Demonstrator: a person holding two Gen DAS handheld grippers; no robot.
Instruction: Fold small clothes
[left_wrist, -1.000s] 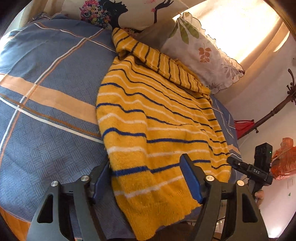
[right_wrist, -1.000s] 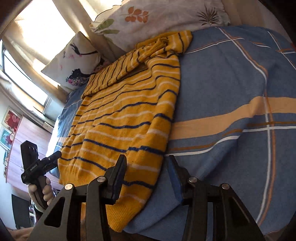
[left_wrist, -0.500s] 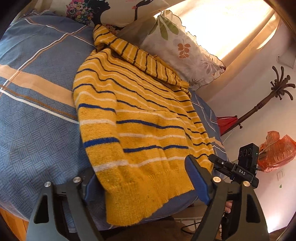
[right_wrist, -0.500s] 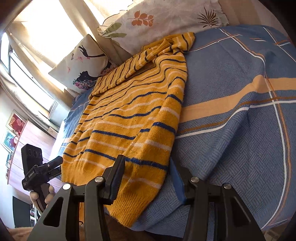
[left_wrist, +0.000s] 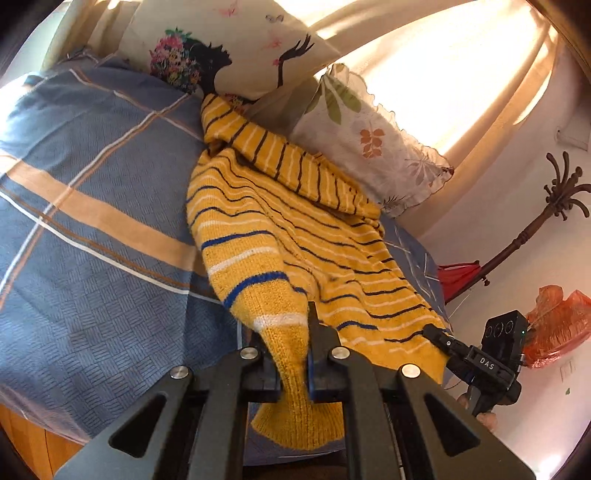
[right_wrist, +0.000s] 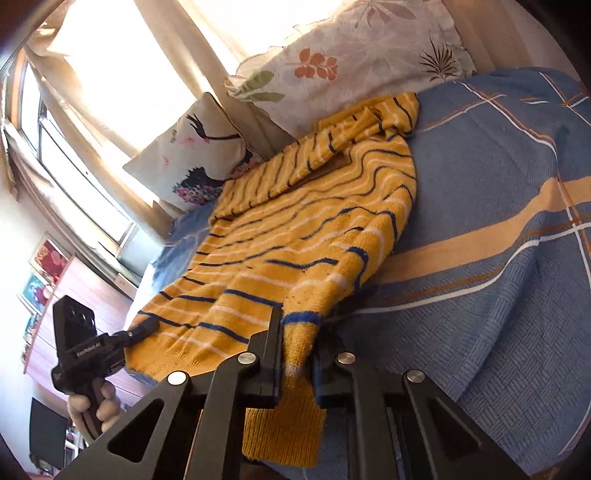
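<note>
A yellow knit sweater (left_wrist: 295, 240) with blue and white stripes lies lengthwise on the bed, its hem toward me and a sleeve folded across its far end. My left gripper (left_wrist: 293, 354) is shut on the hem at one bottom corner. My right gripper (right_wrist: 297, 354) is shut on the hem at the other bottom corner of the sweater (right_wrist: 303, 229). Both corners are pinched and lifted a little off the bed. Each gripper shows in the other's view, at the sweater's far hem corner.
The bed has a blue checked cover (left_wrist: 92, 206) with tan and white stripes. Two pillows (left_wrist: 373, 140) lean at the head under a bright curtained window (right_wrist: 110, 110). A coat stand (left_wrist: 535, 221) and an orange bag (left_wrist: 554, 317) stand by the wall.
Both grippers were open around the hem corners. They have closed on the hem, and the cloth is now bunched and raised at both corners.
</note>
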